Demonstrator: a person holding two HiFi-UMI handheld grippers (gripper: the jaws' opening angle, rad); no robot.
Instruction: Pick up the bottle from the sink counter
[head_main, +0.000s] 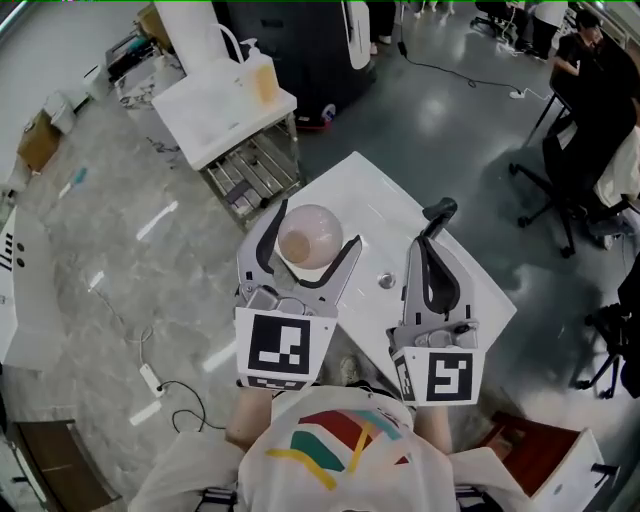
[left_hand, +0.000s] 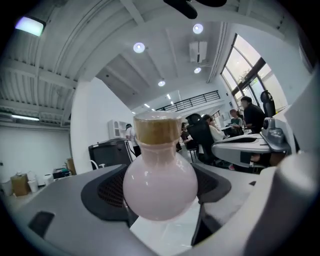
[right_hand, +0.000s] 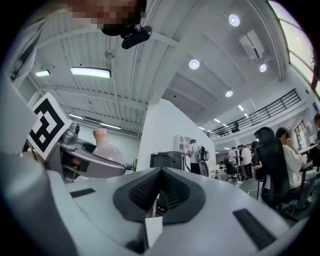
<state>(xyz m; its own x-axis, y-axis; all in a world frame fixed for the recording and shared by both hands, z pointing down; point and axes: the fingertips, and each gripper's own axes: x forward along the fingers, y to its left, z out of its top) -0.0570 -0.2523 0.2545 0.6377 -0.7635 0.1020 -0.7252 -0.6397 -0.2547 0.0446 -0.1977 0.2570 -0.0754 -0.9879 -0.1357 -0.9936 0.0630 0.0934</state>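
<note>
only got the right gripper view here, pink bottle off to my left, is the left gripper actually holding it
Observer: Yes. The left gripper view shows the bottle between the jaws of the left gripper, both pressed on its round body.
Operator: whats under it
Observer: In the head view, the white counter lies below it. I cannot tell whether the bottle is off the surface.
Operator: where does my gripper sit from above
Observer: Your right gripper is beside the left one, over the same counter.

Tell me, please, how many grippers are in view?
2. The left gripper is at the head view's left, jaws shut on the bottle; the right gripper is beside it at right, jaws together and empty.
</note>
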